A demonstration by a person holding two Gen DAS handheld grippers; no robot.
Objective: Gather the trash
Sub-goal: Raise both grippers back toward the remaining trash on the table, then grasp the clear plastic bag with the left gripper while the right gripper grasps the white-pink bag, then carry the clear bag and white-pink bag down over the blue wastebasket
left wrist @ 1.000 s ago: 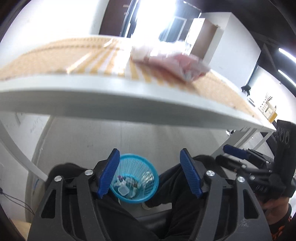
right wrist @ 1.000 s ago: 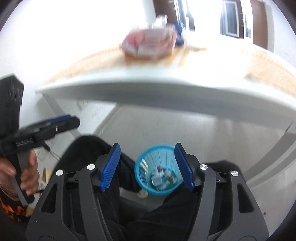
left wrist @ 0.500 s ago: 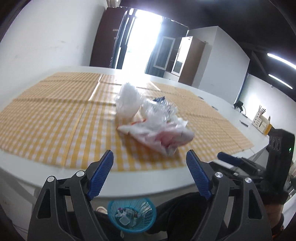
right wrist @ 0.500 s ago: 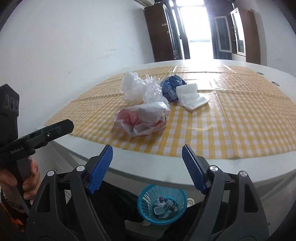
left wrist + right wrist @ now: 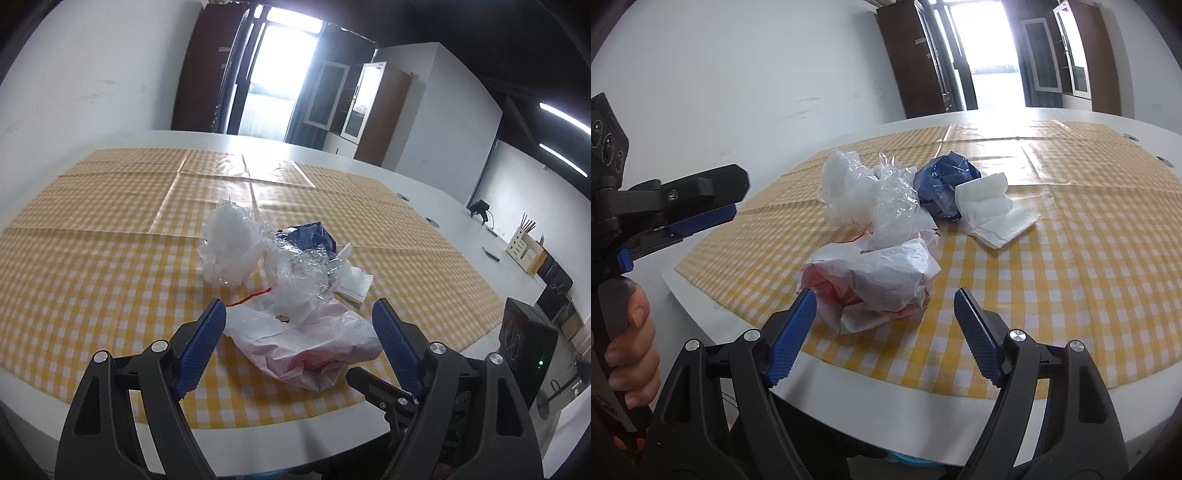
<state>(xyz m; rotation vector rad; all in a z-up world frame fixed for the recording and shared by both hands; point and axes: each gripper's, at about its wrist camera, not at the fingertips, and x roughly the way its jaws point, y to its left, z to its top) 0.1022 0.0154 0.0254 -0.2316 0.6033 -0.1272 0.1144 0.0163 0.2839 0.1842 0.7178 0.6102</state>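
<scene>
- We see the left gripper point(image 5: 299, 339) held with its blue-padded jaws spread wide, gripping nothing, hovering above the table's near edge with a crumpled white-and-pink wrapper point(image 5: 310, 345) framed between the pads.
- We see the right gripper point(image 5: 884, 338) likewise wide apart and empty, aimed at the same wrapper point(image 5: 875, 280) from the other side.
- The trash sits clustered on a yellow checked tablecloth point(image 5: 1089, 236) over a white table point(image 5: 871, 387): a white plastic bag point(image 5: 846, 192), clear crinkled film point(image 5: 897, 206), a crumpled blue bag point(image 5: 945, 184) and a folded white napkin point(image 5: 993, 210), touching one another.
- A sliver of a blue basket point(image 5: 908, 459) shows below the table edge.
</scene>
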